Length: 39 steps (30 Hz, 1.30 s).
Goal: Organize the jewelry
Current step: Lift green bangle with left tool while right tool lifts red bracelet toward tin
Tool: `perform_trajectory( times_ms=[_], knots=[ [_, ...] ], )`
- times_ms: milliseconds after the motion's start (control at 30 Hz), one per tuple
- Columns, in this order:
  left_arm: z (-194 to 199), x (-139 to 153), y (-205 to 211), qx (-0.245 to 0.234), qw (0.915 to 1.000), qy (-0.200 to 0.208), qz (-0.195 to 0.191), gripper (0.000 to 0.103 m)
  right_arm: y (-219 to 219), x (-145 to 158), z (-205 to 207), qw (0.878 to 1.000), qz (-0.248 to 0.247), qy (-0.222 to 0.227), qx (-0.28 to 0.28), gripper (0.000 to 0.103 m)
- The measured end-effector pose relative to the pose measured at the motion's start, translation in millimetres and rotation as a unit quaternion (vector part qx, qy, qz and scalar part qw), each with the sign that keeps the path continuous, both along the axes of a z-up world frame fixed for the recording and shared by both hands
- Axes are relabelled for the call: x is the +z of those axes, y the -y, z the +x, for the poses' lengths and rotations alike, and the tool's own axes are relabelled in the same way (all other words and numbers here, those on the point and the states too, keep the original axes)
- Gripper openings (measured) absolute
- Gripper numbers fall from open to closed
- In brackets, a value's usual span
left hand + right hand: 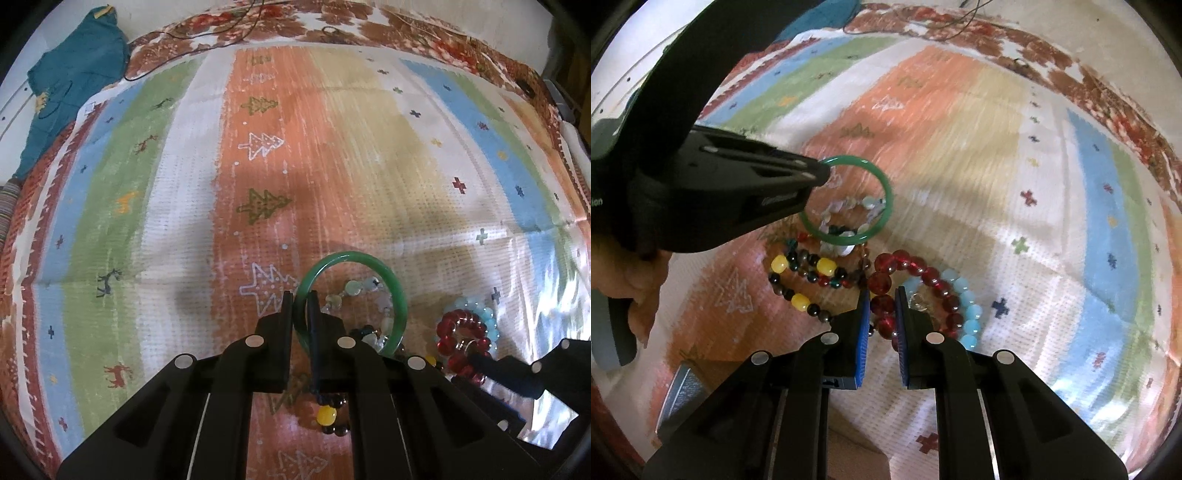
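Note:
My left gripper is shut on the rim of a green bangle and holds it tilted above the cloth; it also shows in the right wrist view. My right gripper is shut on a red bead bracelet, which also shows in the left wrist view. A light blue bead bracelet lies under and beside the red one. A pale stone bracelet lies under the bangle. A dark bead bracelet with yellow beads lies to the left.
A striped patterned cloth covers the surface. A teal garment lies at the far left. A black cable runs along the far edge. A grey-blue object sits at the near left in the right wrist view.

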State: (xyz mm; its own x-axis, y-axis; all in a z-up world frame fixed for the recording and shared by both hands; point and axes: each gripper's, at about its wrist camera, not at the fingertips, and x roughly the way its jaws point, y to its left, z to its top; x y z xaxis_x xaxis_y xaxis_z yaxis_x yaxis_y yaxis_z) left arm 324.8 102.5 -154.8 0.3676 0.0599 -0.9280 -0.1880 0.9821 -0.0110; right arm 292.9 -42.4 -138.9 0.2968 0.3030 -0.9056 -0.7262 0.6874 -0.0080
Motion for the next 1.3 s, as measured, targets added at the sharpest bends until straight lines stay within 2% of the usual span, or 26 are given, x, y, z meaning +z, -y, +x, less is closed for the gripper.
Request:
perform_trajectory(
  times_ms=[200, 500, 767, 1000, 1300],
  knots=[
    [-9, 14, -1, 0.005, 0.9999, 0.009, -0.003, 0.007, 14, 12, 3, 1.000, 0.011, 0.006, -0.025, 0.014],
    [-27, 35, 6, 0.007, 0.9997, 0.024, 0.001, 0.007, 36, 51, 4, 0.996, 0.049, 0.040, -0.059, 0.014],
    [-45, 57, 13, 0.010, 0.9990, 0.043, 0.006, 0.007, 40, 59, -11, 0.995, 0.052, 0.054, -0.060, 0.014],
    [-65, 80, 28, 0.001, 0.9974, 0.067, -0.024, 0.007, 49, 71, -20, 0.993, 0.066, 0.064, -0.072, 0.014],
    [-89, 96, 42, -0.011, 0.9957, 0.088, -0.028, 0.007, 62, 80, -31, 0.991, 0.084, 0.064, -0.080, 0.014]
  ],
)
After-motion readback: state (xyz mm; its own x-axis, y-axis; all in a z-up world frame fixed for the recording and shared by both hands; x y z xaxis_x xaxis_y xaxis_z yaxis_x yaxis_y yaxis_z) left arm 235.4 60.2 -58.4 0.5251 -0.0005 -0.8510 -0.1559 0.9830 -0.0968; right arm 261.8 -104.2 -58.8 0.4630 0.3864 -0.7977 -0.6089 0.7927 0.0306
